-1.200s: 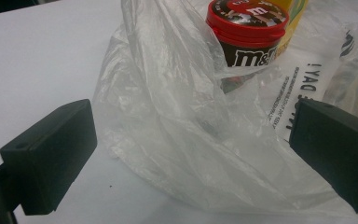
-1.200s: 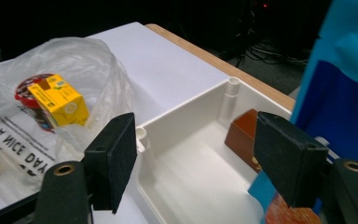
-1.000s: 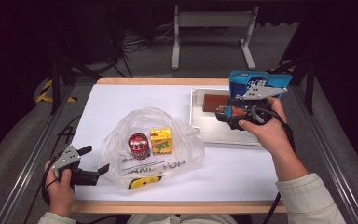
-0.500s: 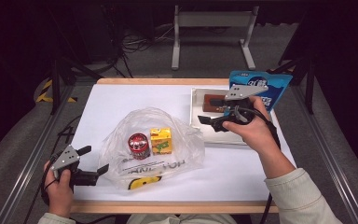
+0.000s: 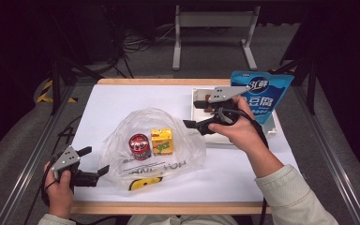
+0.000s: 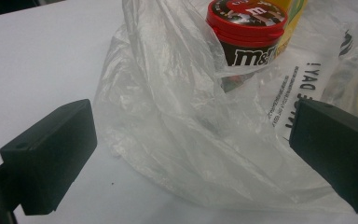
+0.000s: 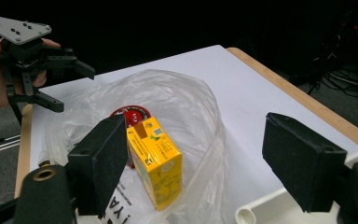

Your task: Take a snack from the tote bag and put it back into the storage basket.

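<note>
The red-lidded M&M's tub (image 6: 247, 32) and a yellow drink carton (image 7: 156, 161) are sitting inside the clear plastic bag (image 5: 152, 150) near the table's front edge. The left gripper (image 5: 90, 161) is gaping empty at the bag's left rim. The right gripper (image 5: 192, 114), jaws just widening and empty, is hovering between the white tray (image 5: 272, 129) and the bag, beside a blue pouch (image 5: 265, 93).

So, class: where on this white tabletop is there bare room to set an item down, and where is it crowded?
Free: the far-left stretch of the table behind the plastic bag, and the near-right strip between bag and table edge. Crowded: the middle, with the bag, and the white tray at far right.
</note>
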### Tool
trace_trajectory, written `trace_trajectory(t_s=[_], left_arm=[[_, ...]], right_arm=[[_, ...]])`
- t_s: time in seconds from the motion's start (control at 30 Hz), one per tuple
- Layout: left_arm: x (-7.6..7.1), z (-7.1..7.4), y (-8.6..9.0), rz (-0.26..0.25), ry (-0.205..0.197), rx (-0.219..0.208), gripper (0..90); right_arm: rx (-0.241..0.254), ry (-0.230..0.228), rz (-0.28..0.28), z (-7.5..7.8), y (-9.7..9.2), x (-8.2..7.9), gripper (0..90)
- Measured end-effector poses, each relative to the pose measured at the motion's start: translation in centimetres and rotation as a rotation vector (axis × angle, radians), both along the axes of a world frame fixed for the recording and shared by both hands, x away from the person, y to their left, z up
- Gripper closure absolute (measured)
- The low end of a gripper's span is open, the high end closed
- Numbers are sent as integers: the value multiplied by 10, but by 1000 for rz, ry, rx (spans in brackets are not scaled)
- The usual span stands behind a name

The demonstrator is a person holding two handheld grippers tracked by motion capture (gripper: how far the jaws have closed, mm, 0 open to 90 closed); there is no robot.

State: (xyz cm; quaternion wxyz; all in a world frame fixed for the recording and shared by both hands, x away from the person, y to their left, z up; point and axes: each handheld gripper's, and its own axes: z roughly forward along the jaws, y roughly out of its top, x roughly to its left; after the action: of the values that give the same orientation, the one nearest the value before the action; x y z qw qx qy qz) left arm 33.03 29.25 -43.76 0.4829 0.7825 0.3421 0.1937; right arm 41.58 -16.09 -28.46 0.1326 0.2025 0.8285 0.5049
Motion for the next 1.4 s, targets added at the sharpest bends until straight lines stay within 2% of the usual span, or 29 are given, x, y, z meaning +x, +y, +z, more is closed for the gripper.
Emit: trace_trajectory(t_s=[0.23, 0.73, 0.97, 1.4], left_arm=[[0, 0, 0, 0, -1, -2, 13], [1, 0, 1, 0, -2, -4, 13], [0, 0, 1, -1, -3, -4, 13], [1, 0, 1, -2, -2, -3, 13]], right_arm=[[7, -5, 42, -2, 19, 0, 230], [15, 17, 118, -13, 57, 1, 223], [3, 33, 126, -23, 65, 5, 214], [-61, 87, 152, -55, 78, 19, 190]])
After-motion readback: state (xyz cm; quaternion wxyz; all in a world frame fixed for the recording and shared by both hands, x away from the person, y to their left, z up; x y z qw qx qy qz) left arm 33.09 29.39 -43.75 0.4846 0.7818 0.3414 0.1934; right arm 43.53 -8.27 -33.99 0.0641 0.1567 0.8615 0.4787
